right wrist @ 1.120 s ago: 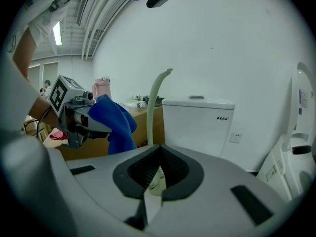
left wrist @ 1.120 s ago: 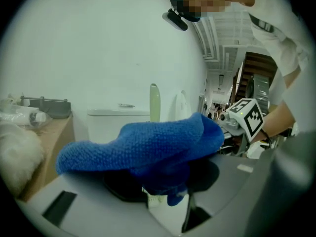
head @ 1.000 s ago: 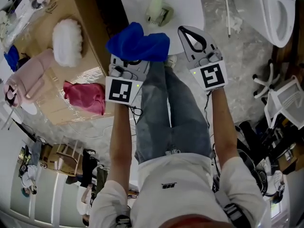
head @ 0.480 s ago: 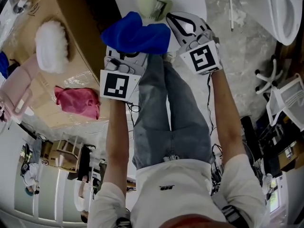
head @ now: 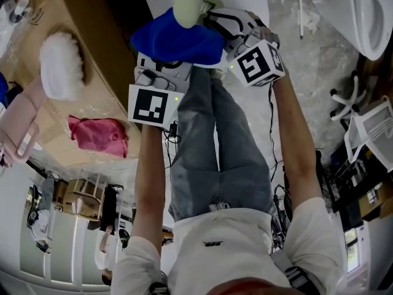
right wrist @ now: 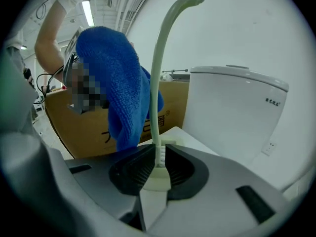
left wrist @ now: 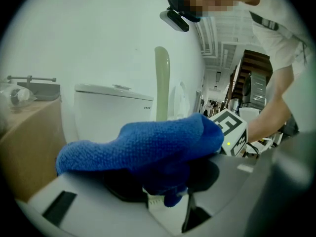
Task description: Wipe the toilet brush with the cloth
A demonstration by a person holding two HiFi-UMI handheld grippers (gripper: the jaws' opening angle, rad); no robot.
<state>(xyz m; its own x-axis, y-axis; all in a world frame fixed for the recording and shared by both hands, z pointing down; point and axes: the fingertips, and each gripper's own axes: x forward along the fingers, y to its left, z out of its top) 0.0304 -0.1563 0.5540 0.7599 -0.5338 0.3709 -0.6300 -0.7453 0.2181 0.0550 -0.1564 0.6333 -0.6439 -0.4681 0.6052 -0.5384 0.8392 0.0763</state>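
The right gripper (right wrist: pixel 157 168) has just been opening its jaws. The thin green stem of the toilet brush (right wrist: pixel 157 83) stands up between them, low down by its holder (right wrist: pixel 158 184). The pads look very close to the stem, maybe touching it. The left gripper (left wrist: pixel 165 184) squeezes the blue cloth (left wrist: pixel 148 144), just beside the brush. A white toilet (right wrist: pixel 237 112) stands behind.
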